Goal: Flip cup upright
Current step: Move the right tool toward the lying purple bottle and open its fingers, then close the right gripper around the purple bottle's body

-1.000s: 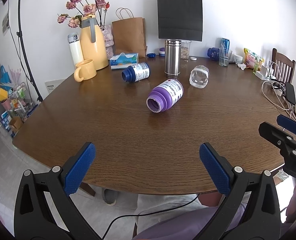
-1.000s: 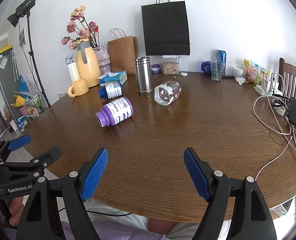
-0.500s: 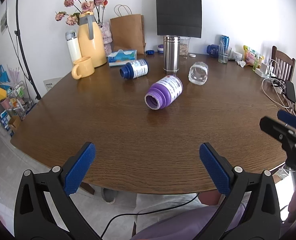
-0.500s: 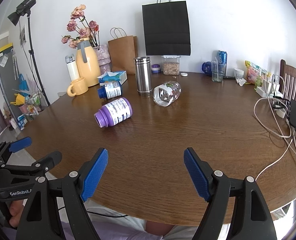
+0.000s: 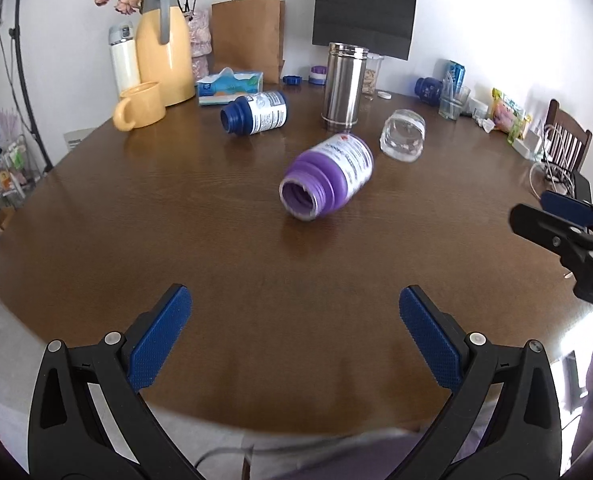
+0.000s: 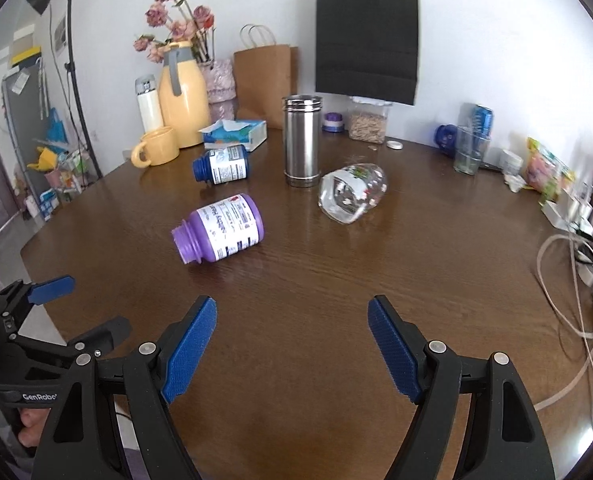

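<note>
approach is the step in hand, by my reading. left gripper and right gripper both hang spread wide over the near edge of the table, pinching nothing. purple bottle lies on its side at 12 o'clock from the left tongs, mouth facing them; clear jar lies tipped at 12 o'clock of the right. straddle the body crosswise, behind the neck, then pivot the mouth upward slowly so it doesn't roll.
</note>
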Demonstrator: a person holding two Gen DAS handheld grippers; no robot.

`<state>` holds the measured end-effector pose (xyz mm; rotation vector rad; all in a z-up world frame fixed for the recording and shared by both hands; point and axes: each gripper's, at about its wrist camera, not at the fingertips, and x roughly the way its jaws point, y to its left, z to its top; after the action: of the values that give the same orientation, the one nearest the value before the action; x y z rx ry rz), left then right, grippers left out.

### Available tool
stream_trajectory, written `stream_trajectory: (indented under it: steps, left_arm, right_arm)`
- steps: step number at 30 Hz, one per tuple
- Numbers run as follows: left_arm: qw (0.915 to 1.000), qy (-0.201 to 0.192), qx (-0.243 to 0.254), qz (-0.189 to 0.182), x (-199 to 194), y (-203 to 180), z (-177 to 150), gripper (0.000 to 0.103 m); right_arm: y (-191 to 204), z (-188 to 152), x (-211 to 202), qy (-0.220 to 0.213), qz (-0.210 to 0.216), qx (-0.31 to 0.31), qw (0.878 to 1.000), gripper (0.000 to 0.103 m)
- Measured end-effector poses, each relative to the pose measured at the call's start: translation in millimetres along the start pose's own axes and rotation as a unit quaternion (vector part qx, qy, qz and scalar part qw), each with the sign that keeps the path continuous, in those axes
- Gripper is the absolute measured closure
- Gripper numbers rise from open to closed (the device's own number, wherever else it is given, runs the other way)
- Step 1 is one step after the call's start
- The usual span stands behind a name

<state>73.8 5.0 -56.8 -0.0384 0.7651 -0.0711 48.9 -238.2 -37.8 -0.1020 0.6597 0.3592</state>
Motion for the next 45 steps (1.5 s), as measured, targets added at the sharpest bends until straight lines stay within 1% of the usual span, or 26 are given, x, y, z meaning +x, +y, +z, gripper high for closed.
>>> stream_trajectory:
  steps: [1,3,4,5,7,9,10,12,14,16,17,18,20,21,23,25,27,31,33,35,36,39,40,42,43,45]
  left_arm:
    - [1.0,-0.001,-0.004,0.004,8,3,4,0.002]
    - [0.9999,-0.004,-0.013,0.007,21,8,13,0.003]
    - [0.9998,-0.003,-0.018,0.005,28,11,18,0.008]
    - [0.9998,-0.004,-0.02,-0.001,33,13,22,0.009]
    - [0.9997,-0.003,-0.02,-0.01,43,17,30,0.012]
    - [0.9994,0.011,-0.014,-0.028,53,17,36,0.014]
    - [0.9991,0.019,-0.007,-0.037,58,16,39,0.015]
    - [0.9988,0.014,0.003,-0.047,64,14,42,0.018]
    - [0.999,0.021,0.011,-0.039,75,13,46,0.019]
    - [0.998,0.047,0.014,-0.039,90,13,51,0.02]
    - [0.9971,0.057,0.012,-0.049,95,15,52,0.02]
    - [0.9966,0.061,0.009,-0.054,98,17,53,0.02]
    - [0.9968,0.066,0.0,-0.046,105,24,56,0.02]
    - [0.9964,0.07,-0.003,-0.048,108,27,57,0.017]
    - [0.9948,0.084,-0.01,-0.057,113,31,58,0.017]
    - [0.9945,0.09,-0.01,-0.051,119,31,59,0.017]
    - [0.9947,0.09,-0.008,-0.048,122,30,60,0.019]
    - [0.9932,0.096,-0.018,-0.064,125,29,65,0.019]
    - [0.99,0.106,-0.037,-0.085,125,31,69,0.019]
    - [0.9847,0.122,-0.055,-0.112,125,30,70,0.019]
    - [0.9805,0.131,-0.06,-0.133,123,28,70,0.019]
    - [0.9623,0.153,-0.069,-0.214,119,9,71,0.02]
    - [0.9601,0.151,-0.066,-0.226,120,2,74,0.022]
    - [0.9616,0.138,-0.074,-0.226,122,-8,80,0.029]
    - [0.9608,0.137,-0.084,-0.226,126,-10,84,0.031]
    - [0.9526,0.146,-0.116,-0.24,136,-9,90,0.033]
  right_arm:
    - [0,9,11,0.003,0.005,-0.006,1.0,0.022]
    - [2,26,30,0.002,0.014,-0.019,1.0,0.039]
    - [1,37,43,0.007,0.018,-0.024,1.0,0.04]
    - [1,47,55,0.012,0.021,-0.024,0.999,0.042]
    - [1,63,76,0.016,0.039,-0.025,0.999,0.044]
    - [1,78,94,0.025,0.061,-0.014,0.998,0.045]
    - [2,86,104,0.032,0.083,-0.009,0.996,0.045]
    - [8,99,120,0.037,0.124,-0.011,0.992,0.045]
    - [21,110,144,0.065,0.159,-0.028,0.985,0.045]
    - [33,112,162,0.091,0.167,-0.044,0.981,0.045]
    - [39,113,171,0.097,0.163,-0.053,0.98,0.045]
    - [41,112,176,0.1,0.16,-0.058,0.98,0.045]
    - [44,106,186,0.115,0.152,-0.06,0.98,0.045]
    - [40,104,186,0.114,0.157,-0.052,0.98,0.045]
    - [29,100,182,0.112,0.164,-0.029,0.98,0.045]
    - [15,95,176,0.11,0.166,-0.003,0.98,0.045]
    - [2,89,171,0.109,0.178,0.021,0.978,0.045]
    - [-22,81,170,0.115,0.197,0.066,0.971,0.045]
    - [-33,79,171,0.112,0.198,0.082,0.97,0.045]
    - [-40,78,168,0.105,0.185,0.085,0.973,0.045]
    - [-43,77,166,0.103,0.184,0.084,0.974,0.045]
    - [-49,75,166,0.103,0.198,0.086,0.971,0.045]
    - [-49,76,168,0.102,0.207,0.085,0.969,0.045]
    - [-49,77,173,0.096,0.232,0.083,0.964,0.045]
    - [-50,78,178,0.097,0.249,0.086,0.96,0.045]
    - [-52,77,185,0.105,0.289,0.098,0.947,0.045]
